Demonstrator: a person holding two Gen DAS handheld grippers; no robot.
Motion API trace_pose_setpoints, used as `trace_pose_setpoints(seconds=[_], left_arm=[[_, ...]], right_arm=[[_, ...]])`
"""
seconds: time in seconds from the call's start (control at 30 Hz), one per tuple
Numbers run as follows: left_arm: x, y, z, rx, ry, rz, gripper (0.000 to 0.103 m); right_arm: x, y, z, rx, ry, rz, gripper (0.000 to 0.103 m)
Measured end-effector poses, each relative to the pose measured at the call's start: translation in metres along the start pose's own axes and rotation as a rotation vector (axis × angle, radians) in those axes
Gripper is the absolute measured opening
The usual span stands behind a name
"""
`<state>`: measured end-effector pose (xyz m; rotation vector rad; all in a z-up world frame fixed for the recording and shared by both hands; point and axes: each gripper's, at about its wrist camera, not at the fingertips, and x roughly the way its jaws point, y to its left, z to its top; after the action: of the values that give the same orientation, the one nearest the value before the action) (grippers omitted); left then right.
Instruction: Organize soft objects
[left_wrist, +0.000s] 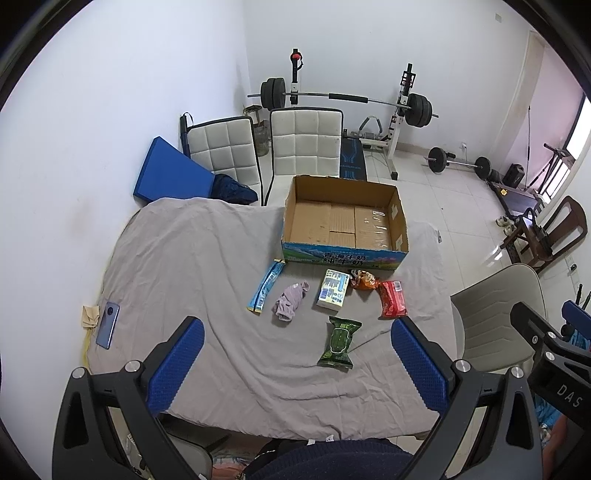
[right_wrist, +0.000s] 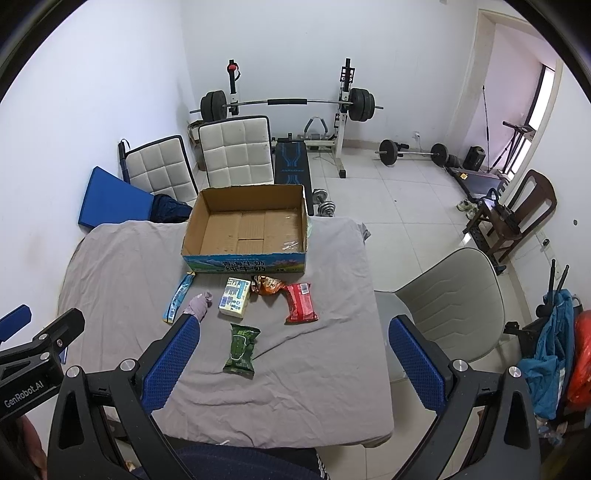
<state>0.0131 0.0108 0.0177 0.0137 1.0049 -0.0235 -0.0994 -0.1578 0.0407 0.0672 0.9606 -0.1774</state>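
An empty cardboard box (left_wrist: 345, 218) (right_wrist: 247, 225) stands at the far side of a table under a grey cloth (left_wrist: 192, 266) (right_wrist: 122, 266). In front of it lie a long blue packet (left_wrist: 266, 291) (right_wrist: 178, 297), a crumpled purple cloth (left_wrist: 290, 302) (right_wrist: 199, 304), a white tissue pack (left_wrist: 332, 288) (right_wrist: 235, 297), an orange snack bag (left_wrist: 364, 279) (right_wrist: 266, 285), a red pack (left_wrist: 392, 299) (right_wrist: 300, 302) and a green pack (left_wrist: 338, 343) (right_wrist: 242, 349). My left gripper (left_wrist: 297, 356) and right gripper (right_wrist: 293, 356) hover open above the near edge, holding nothing.
A blue phone (left_wrist: 108, 325) lies at the table's left edge. Two white padded chairs (left_wrist: 304, 142) (right_wrist: 236, 151) stand behind the table and a grey chair (right_wrist: 454, 295) to its right. A barbell rack (right_wrist: 288, 103) and weights fill the far floor.
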Motion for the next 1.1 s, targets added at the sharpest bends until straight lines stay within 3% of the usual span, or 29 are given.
trace_pose_setpoints(seconds=[0.87, 1.1], left_arm=[[0.001, 0.000, 0.002, -0.006, -0.004, 0.004, 0.103], [0.051, 0.004, 0.019, -0.038, 0.032, 0.008, 0.103]], right_arm=[[0.004, 0.001, 0.001, -0.021, -0.021, 0.024, 0.103], [0.047, -0.011, 0.012, 0.003, 0.034, 0.010, 0.103]])
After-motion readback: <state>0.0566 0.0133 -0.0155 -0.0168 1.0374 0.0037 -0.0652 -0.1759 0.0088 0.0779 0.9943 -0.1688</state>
